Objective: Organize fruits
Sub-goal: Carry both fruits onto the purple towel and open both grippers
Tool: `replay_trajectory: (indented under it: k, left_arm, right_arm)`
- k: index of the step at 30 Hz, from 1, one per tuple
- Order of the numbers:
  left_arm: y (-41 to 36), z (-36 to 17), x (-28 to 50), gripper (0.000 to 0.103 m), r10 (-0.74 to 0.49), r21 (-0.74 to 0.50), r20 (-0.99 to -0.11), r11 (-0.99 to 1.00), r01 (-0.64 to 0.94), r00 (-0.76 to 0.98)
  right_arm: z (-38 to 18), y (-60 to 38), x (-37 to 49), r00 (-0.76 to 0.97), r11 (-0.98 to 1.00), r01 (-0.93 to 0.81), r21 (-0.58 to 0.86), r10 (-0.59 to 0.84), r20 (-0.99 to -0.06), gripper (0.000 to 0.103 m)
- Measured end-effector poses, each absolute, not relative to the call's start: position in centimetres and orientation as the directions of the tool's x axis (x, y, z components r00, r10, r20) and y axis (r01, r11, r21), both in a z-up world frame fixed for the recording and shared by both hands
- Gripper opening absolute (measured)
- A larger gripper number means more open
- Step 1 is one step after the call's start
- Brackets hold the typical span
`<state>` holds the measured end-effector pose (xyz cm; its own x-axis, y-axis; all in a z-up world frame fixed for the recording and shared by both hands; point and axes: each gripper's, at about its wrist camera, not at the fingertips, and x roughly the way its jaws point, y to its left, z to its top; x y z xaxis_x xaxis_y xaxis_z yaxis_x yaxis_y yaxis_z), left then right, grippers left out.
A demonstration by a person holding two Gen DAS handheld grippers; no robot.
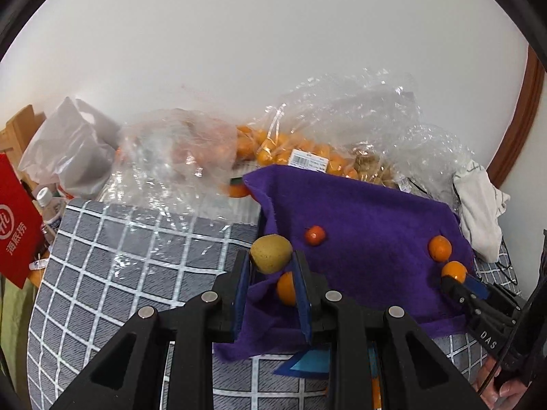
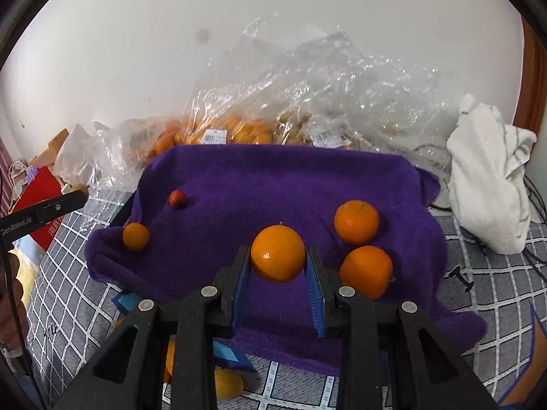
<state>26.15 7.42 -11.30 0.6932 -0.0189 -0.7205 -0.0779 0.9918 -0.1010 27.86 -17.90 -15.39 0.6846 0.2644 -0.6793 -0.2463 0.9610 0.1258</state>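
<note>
Left wrist view showed the left gripper clamped on a yellow-green pear, carried above the near-left corner of the purple towel. Right wrist view showed the right gripper closed on an orange over the middle of the same towel.

On progress, I judged the task partly done. Four pieces already lay on the towel: a small red fruit towards the back left, a small orange near the left edge, and two oranges close together on the right. Both held fruits were not yet set down. Behind the towel, clear bags were still stuffed with many oranges, so a good deal seemed left to sort.

Only the left view showed the pear, the grey checked cloth stretching left, and a red packet at the table's edge. It also caught the right gripper from the side, its orange near one of the pair lying on the right. Only the right view showed a yellow fruit lying off the towel on the near side, partly hidden under the gripper, and the white cloth in full.
</note>
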Motion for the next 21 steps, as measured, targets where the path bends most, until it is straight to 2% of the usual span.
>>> replay_trajectory:
  k: [19, 21]
  left_arm:
    - [6.2, -14.2, 27.2, 0.024, -0.122, -0.166, -0.774, 0.986, -0.012, 0.621]
    - [5.9, -14.2, 27.7, 0.024, -0.125, -0.166, -0.774, 0.986, -0.008, 0.62]
  right_arm:
    - [-18.2, -16.8, 29.3, 0.605, 0.962, -0.246, 0.12, 0.249, -0.757, 0.032]
    - [-18.1, -17.0, 29.1, 0.608, 0.963, -0.243, 0.118, 0.246, -0.755, 0.035]
